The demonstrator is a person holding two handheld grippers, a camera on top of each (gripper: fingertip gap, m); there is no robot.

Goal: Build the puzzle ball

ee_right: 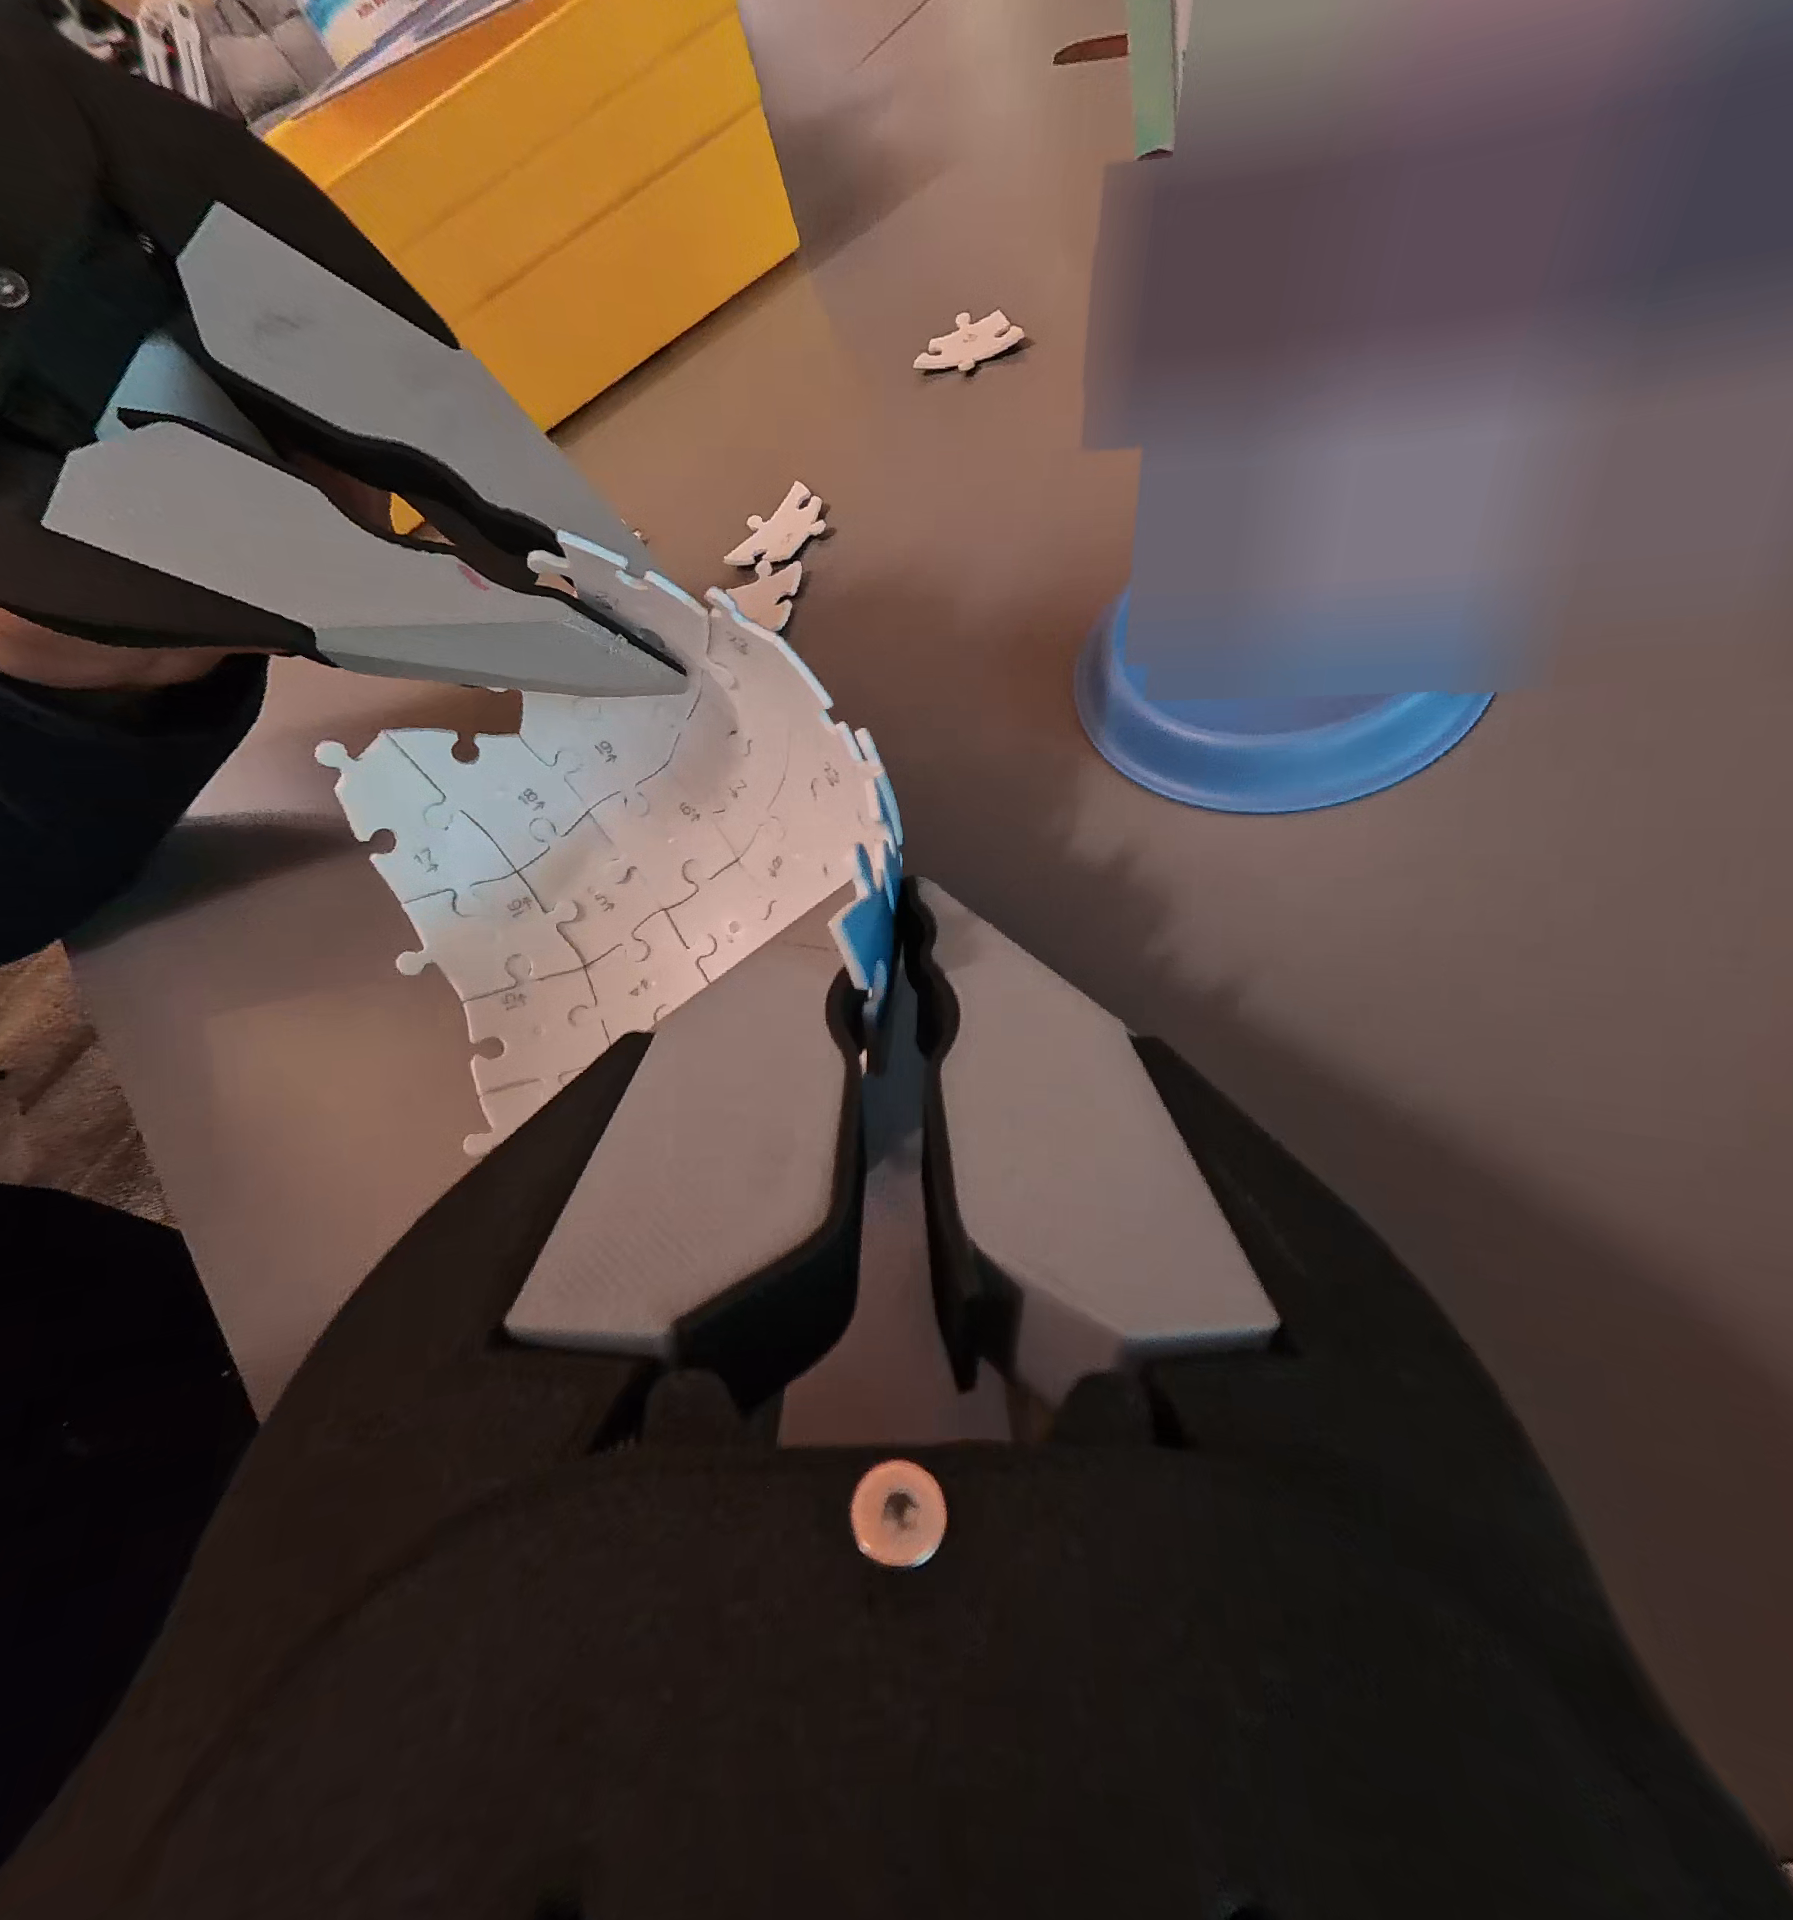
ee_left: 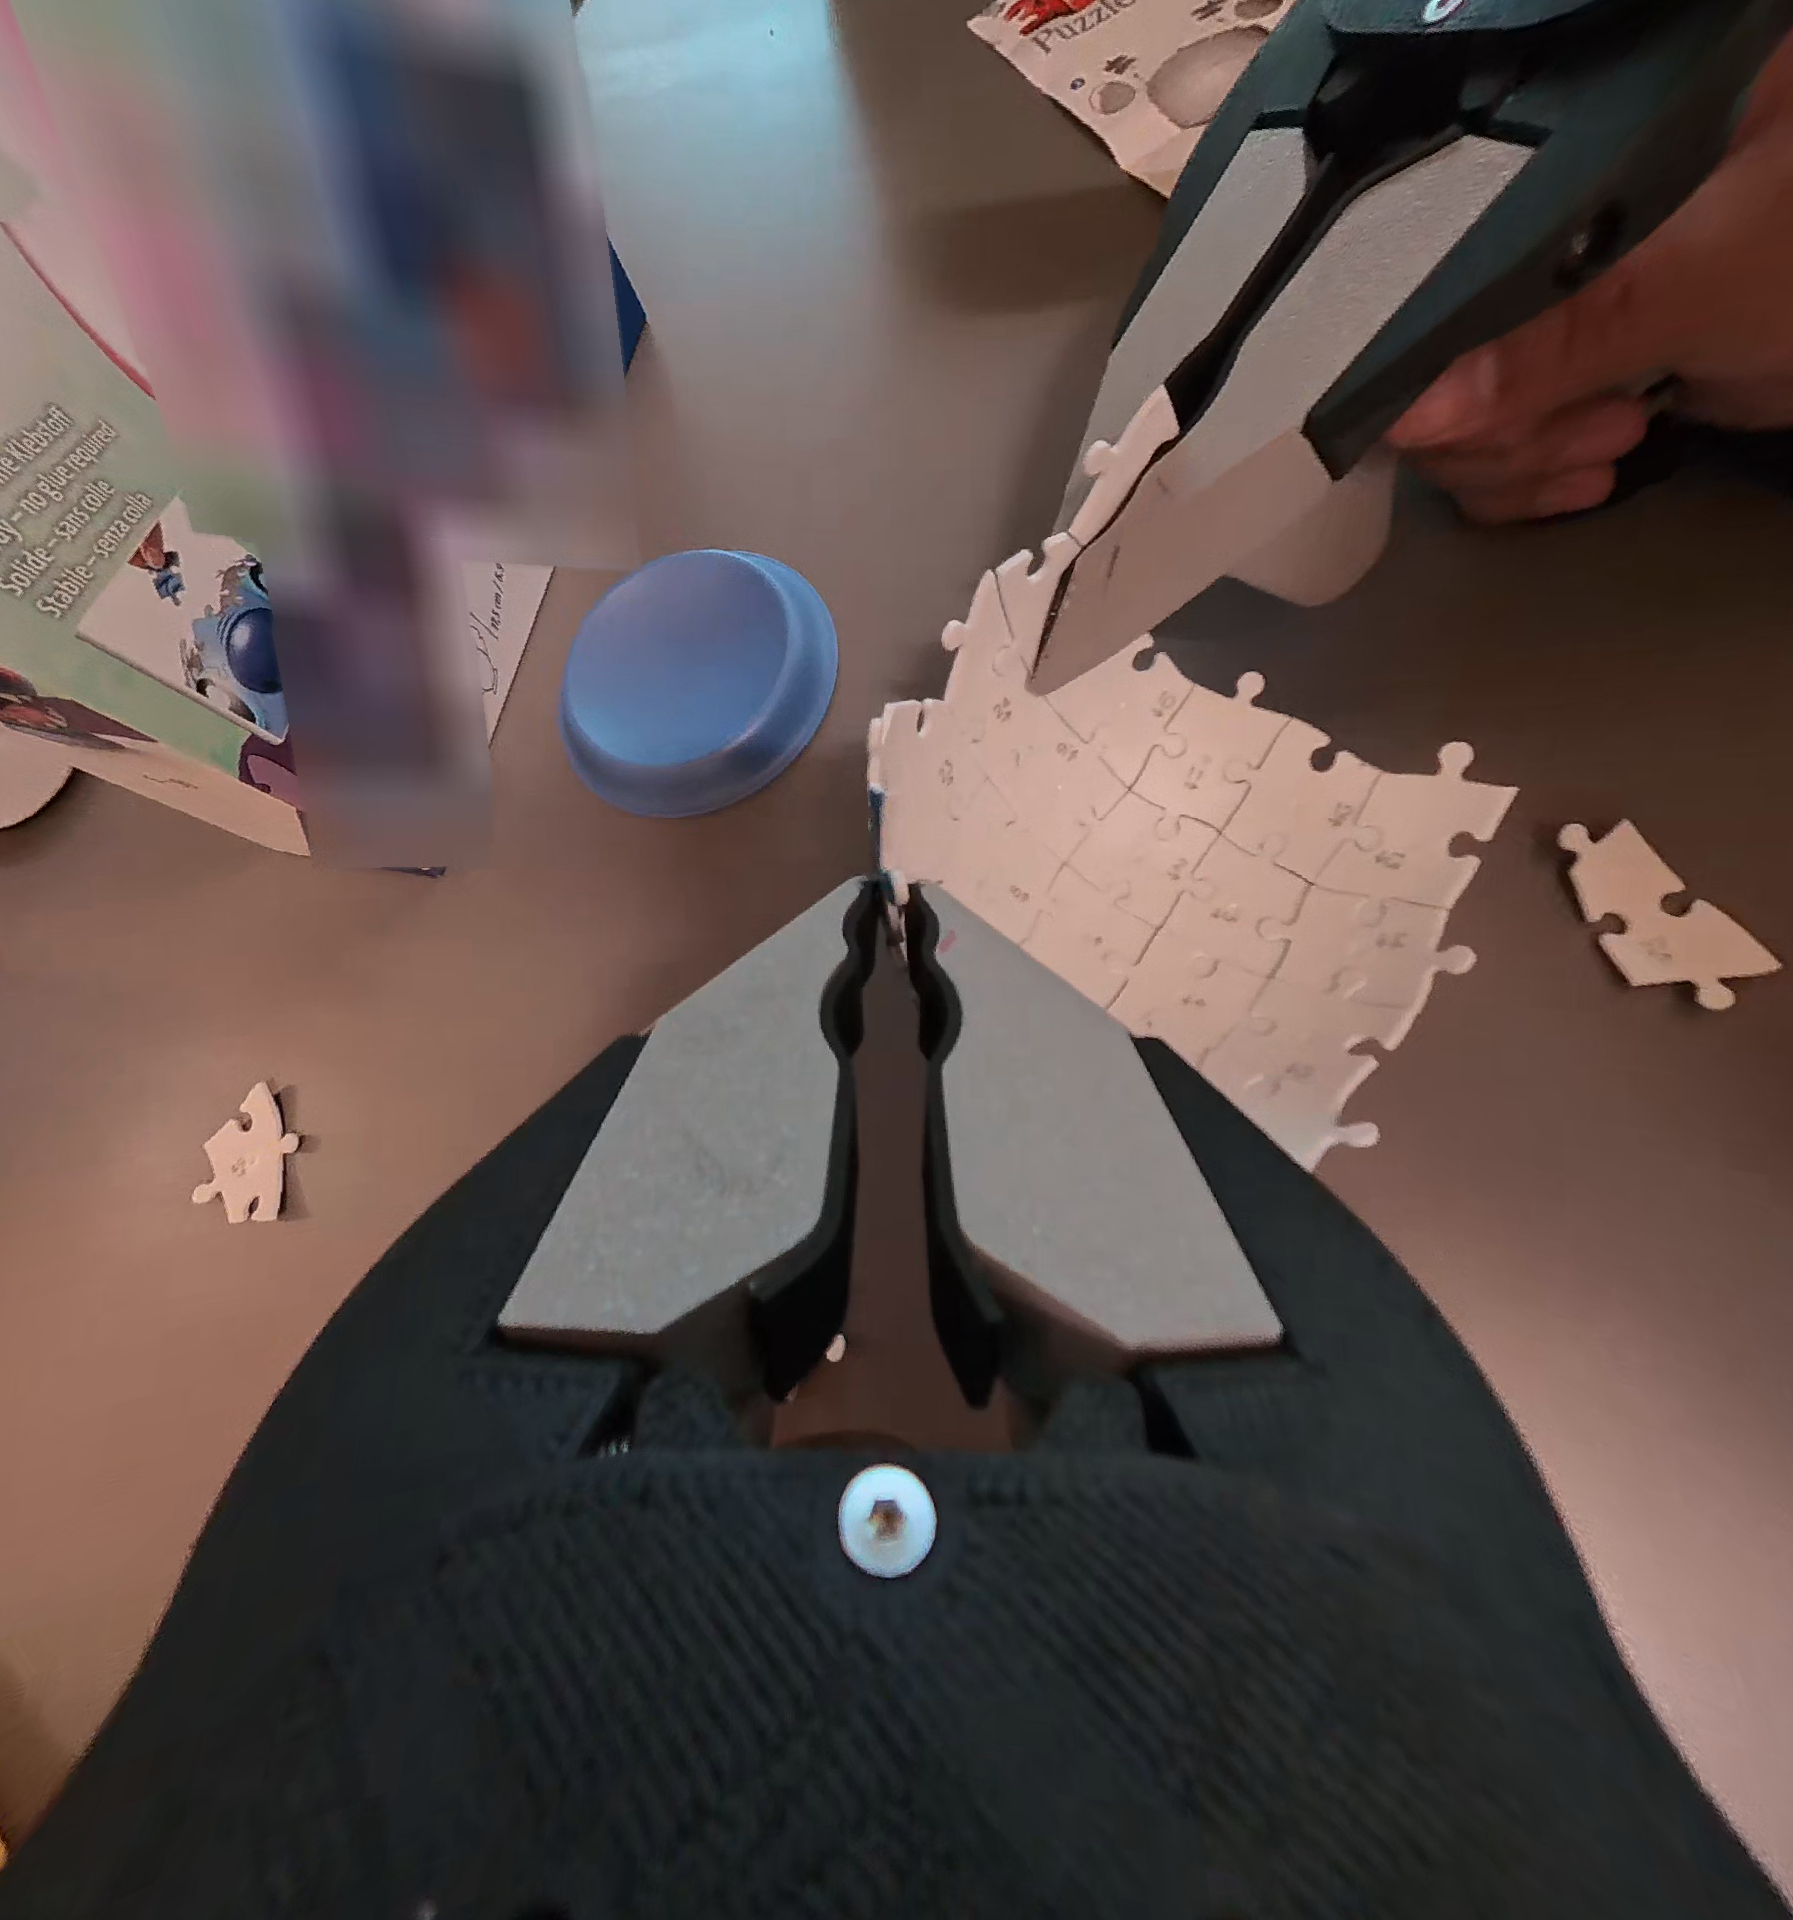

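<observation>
The joined puzzle sheet (ee_left: 1214, 883) is held above the table (ee_left: 456, 987) between the left gripper (ee_left: 887, 899) and right gripper (ee_left: 1053, 644), with the round stand (ee_left: 694, 686) to its left, the puzzle box (ee_left: 92, 582) beyond the stand, and loose pieces (ee_left: 1661, 914) on either side.

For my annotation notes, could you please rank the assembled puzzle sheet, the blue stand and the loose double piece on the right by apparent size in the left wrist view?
1. Assembled puzzle sheet, largest.
2. Blue stand.
3. Loose double piece, smallest.
All three lie at similar depth, so the order seems safe.
</observation>
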